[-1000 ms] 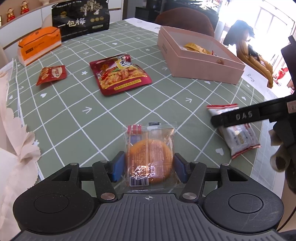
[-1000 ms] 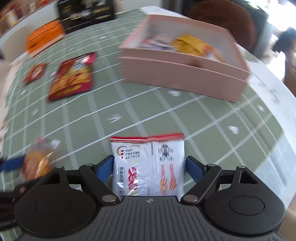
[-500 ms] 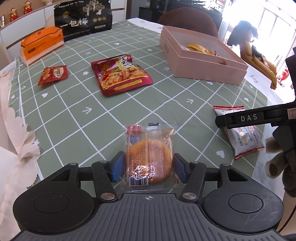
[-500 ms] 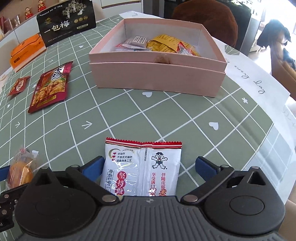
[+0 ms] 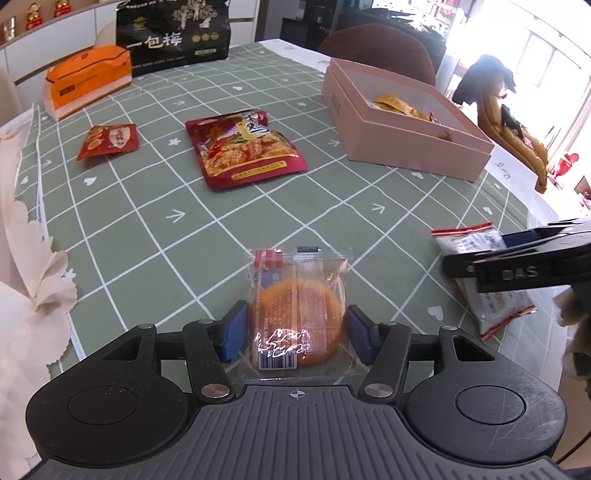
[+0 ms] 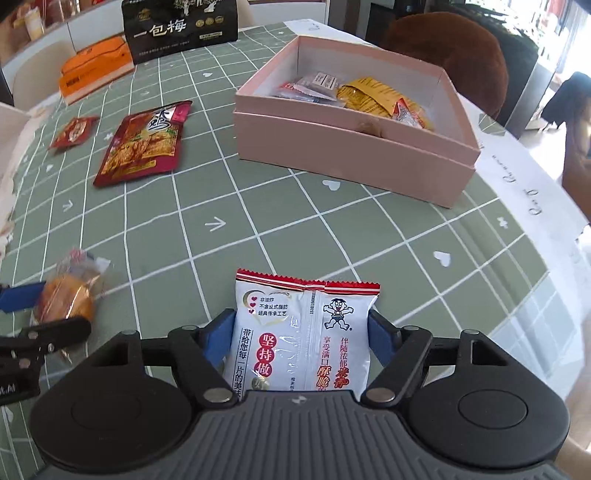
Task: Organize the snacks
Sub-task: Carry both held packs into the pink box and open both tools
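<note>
Green checked cloth covers the bench (image 5: 147,229); a brown chair back (image 6: 454,48) shows at the upper right of the right wrist view.

Left gripper (image 5: 295,332) sits at lower centre of its view, blue pads on either side of a clear-wrapped round cake (image 5: 299,317) lying on the cloth; the pads are right at the wrapper edges, but I cannot tell if they press it. In the right wrist view the same cake (image 6: 68,295) is at the left edge.

Right gripper (image 6: 303,339) is at lower centre of its view; its jaws have just been closing, with a white rice cracker packet (image 6: 303,332) between them; the blue pads now touch both sides of the packet, a grasp on it. In the left wrist view that packet (image 5: 484,280) is at the right edge, partly behind the black arm of the right gripper.

Pink box (image 6: 354,147), open, stands in the upper right of the right wrist view, with a yellow packet (image 6: 373,96) and small wrapped snacks inside; same box (image 5: 402,144) is upper right in the left view.

Big red snack bag (image 5: 247,147) lies flat at upper centre of the left view; small red packet (image 5: 109,140) to its left, apart; orange box (image 5: 88,85) and black bag (image 5: 177,33) are at the far edge, upper left.
</note>
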`<action>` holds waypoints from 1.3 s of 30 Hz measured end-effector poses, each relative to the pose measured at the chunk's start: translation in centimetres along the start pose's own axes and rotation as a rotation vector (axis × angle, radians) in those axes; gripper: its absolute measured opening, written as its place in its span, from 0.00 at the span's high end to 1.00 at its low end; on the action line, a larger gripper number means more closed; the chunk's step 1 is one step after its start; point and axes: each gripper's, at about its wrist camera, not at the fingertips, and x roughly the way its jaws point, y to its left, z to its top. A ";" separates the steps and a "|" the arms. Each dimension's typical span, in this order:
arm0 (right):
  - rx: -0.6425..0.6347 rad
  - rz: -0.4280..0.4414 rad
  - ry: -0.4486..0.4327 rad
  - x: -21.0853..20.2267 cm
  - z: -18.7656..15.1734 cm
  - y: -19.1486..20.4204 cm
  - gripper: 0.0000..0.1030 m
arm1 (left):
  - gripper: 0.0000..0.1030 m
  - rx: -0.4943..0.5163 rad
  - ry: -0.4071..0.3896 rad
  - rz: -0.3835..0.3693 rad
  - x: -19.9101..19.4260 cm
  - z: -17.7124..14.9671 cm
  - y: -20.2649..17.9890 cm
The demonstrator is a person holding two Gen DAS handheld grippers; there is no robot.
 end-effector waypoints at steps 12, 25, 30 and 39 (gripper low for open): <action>0.054 0.008 -0.108 -5.7 0.8 -3.7 0.28 | 0.40 -0.015 0.024 -0.033 0.8 2.9 -1.8; 0.107 -0.010 -0.227 -7.8 4.3 -9.8 0.27 | 0.40 0.025 -0.277 -0.185 3.2 20.7 -8.7; 0.107 -0.022 -0.230 -7.5 4.9 -10.6 0.28 | 0.45 -0.022 -0.249 -0.216 7.7 23.5 -9.6; 0.129 0.036 -0.260 -5.5 10.4 -12.3 0.27 | 0.45 -0.105 -0.236 -0.033 5.4 21.1 -1.3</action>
